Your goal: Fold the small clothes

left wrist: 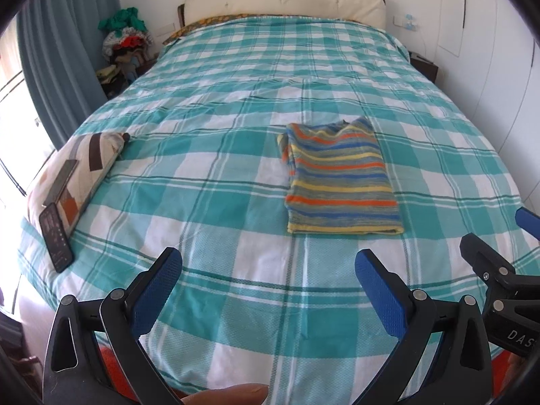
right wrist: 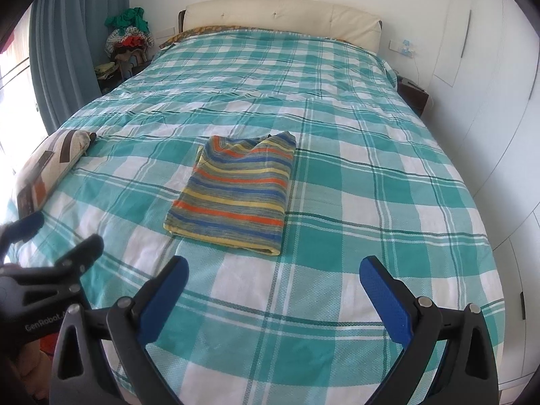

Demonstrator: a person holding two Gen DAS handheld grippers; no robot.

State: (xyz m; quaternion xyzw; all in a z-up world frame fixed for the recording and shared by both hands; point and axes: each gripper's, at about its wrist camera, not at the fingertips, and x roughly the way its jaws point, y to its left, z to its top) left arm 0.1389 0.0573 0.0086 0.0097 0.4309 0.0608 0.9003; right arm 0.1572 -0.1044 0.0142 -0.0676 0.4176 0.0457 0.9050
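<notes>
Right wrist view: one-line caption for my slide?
Folded striped shirt lies flat on the teal checked bedspread, ahead of the open, empty right gripper; left gripper at left edge.

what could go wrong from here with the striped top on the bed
1. The striped top lies folded, with loose layers bunched along its left edge; gripping only the top layer could undo the fold.
2. Both grippers, left and right, are open and close together, so they might collide.
3. The remote near the bed's edge could get knocked off.
</notes>
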